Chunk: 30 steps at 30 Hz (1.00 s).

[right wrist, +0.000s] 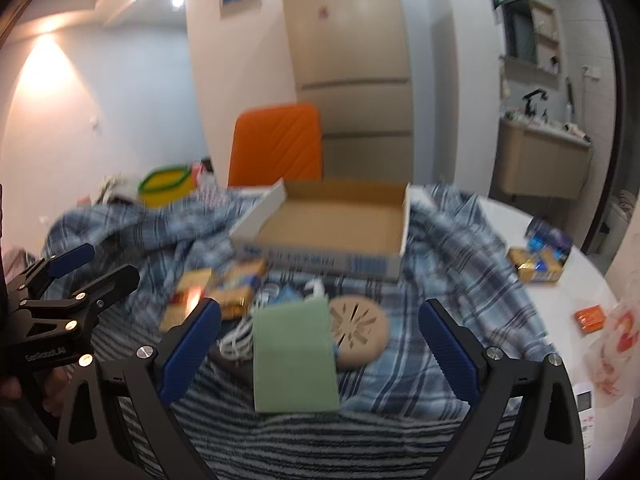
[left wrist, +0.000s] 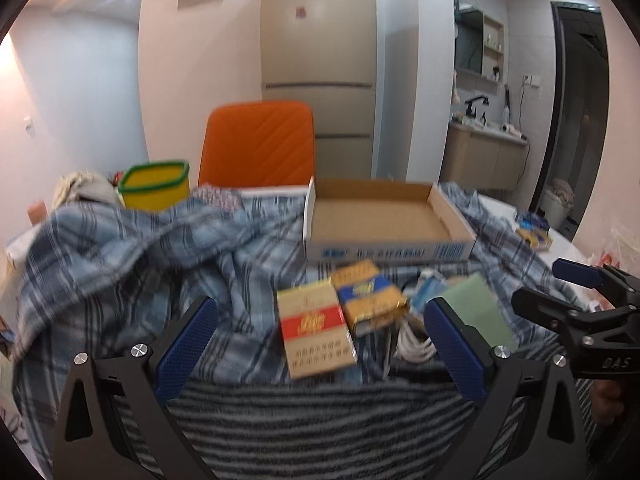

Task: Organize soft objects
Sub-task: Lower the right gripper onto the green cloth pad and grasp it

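A blue plaid cloth [left wrist: 120,248] is lying rumpled across the table from nine o'clock to three o'clock, with a striped towel [left wrist: 312,420] spreading at six. The left gripper [left wrist: 320,332] is hovering with fingers spread wide around a red-and-cream packet [left wrist: 314,332], gripping nothing. An open cardboard box [left wrist: 380,220] is sitting on the cloth at twelve o'clock. The right gripper [right wrist: 320,340] is gaping wide over a green card [right wrist: 294,356], with a round tan disc [right wrist: 360,332] just beside it.
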Each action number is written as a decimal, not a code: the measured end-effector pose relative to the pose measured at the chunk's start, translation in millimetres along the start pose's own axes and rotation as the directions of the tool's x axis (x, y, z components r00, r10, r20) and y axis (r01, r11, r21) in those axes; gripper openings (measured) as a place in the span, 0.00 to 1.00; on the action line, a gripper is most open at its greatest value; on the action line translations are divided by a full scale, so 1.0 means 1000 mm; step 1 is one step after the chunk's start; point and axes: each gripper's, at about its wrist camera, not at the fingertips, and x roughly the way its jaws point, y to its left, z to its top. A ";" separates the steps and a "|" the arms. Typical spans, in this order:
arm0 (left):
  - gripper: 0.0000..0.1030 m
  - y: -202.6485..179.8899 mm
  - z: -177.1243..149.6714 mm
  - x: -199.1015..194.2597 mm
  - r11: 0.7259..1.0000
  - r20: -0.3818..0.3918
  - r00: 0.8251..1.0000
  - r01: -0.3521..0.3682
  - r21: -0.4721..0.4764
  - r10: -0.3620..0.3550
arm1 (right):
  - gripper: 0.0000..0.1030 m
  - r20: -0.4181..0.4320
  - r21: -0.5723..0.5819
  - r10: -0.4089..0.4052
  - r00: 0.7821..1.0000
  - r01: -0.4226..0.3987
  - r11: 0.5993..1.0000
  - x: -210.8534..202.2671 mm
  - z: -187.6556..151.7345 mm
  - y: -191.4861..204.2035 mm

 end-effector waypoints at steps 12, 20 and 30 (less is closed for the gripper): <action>1.00 0.017 -0.015 0.016 0.996 -0.123 0.992 -0.022 -0.088 0.011 | 0.92 -0.198 -0.128 -0.128 0.972 0.104 0.986 0.053 -0.013 0.035; 1.00 0.025 -0.019 0.024 0.991 -0.163 0.987 -0.021 -0.130 -0.001 | 0.85 -0.265 -0.137 -0.173 0.949 0.140 0.981 0.073 -0.015 0.036; 1.00 0.017 -0.016 0.024 0.995 -0.168 0.986 -0.035 -0.093 0.019 | 0.69 -0.235 -0.172 -0.197 0.952 0.159 0.972 0.069 -0.017 0.043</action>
